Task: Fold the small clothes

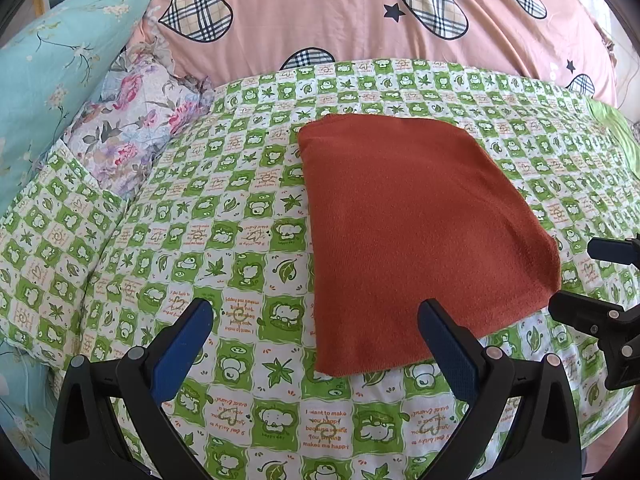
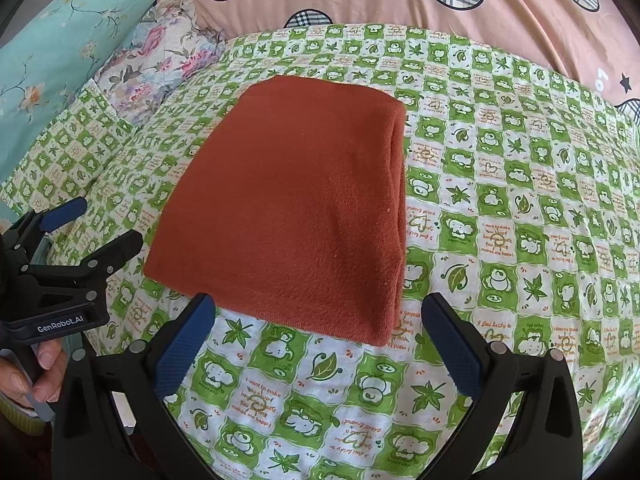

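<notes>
Covering the whole work surface is a green-and-white checked sheet (image 1: 248,216) printed with cartoon elephants, frogs, maple leaves and small hearts. Behind it rises a pink quilt (image 1: 320,20) patterned with plaid hearts and dark stars. To the left lie a turquoise floral pillow (image 1: 52,64) and, just beside it, a smaller pale floral cushion (image 1: 136,120) whose lower corner rests on the sheet.

Some squares of the sheet carry readable orange lettering: "I want to make you happy because seeing you smiling makes me happy". In the right wrist view, the body of the left gripper (image 2: 94,236) bears the white label "GenRobot.AI", and the person's left hand (image 2: 36,372) grips its handle below.

A rust-orange cloth (image 1: 416,232) lies flat on the sheet as a folded rectangle, with stacked layers showing along its right edge in the right wrist view. Nothing lies on top of it.

The left gripper (image 1: 316,340) has its jaws spread wide and holds nothing; its right finger overlaps the near edge of the cloth in the left wrist view, though contact cannot be judged. The right gripper (image 2: 318,338) is likewise spread wide and empty, poised at the cloth's near edge. Its fingers (image 1: 584,308) also show at the right margin of the left wrist view, close to the cloth's near right corner.
</notes>
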The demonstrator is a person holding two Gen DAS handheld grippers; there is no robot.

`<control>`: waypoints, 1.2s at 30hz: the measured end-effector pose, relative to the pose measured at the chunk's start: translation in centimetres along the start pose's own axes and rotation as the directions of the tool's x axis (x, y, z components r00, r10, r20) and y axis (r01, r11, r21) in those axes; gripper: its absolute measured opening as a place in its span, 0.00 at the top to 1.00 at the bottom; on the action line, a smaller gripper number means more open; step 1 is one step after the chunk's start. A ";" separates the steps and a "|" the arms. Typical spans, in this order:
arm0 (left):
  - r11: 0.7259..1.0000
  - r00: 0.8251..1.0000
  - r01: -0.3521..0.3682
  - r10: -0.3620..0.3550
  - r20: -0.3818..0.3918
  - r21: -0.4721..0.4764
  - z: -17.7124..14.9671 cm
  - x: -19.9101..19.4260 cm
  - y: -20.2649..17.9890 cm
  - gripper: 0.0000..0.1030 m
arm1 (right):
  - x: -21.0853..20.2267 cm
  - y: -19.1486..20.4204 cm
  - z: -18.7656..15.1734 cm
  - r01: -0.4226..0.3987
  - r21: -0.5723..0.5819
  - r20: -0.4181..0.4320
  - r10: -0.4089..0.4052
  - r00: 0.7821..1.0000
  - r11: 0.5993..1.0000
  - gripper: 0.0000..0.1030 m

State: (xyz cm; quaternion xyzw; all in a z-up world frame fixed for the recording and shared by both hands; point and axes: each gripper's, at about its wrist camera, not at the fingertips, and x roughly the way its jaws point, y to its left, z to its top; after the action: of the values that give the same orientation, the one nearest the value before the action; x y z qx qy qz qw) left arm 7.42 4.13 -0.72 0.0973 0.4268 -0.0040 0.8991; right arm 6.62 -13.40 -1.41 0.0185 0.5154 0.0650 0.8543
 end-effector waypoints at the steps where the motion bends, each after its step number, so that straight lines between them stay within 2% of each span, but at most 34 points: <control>1: 1.000 1.000 0.001 -0.001 0.000 0.000 0.0 0.0 0.0 0.01 | -0.1 -0.1 0.1 0.000 0.000 0.001 0.000 1.000 1.000 0.00; 36: 1.000 1.000 -0.002 0.002 0.009 0.005 0.5 0.0 0.0 0.01 | -0.1 -0.5 1.3 0.016 -0.014 0.005 -0.016 1.000 1.000 0.00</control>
State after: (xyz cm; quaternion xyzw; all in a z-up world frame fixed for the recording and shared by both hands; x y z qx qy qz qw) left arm 7.75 4.03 -0.42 0.1001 0.4228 -0.0046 0.9007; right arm 7.74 -13.87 -0.79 0.0088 0.5131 0.0618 0.8561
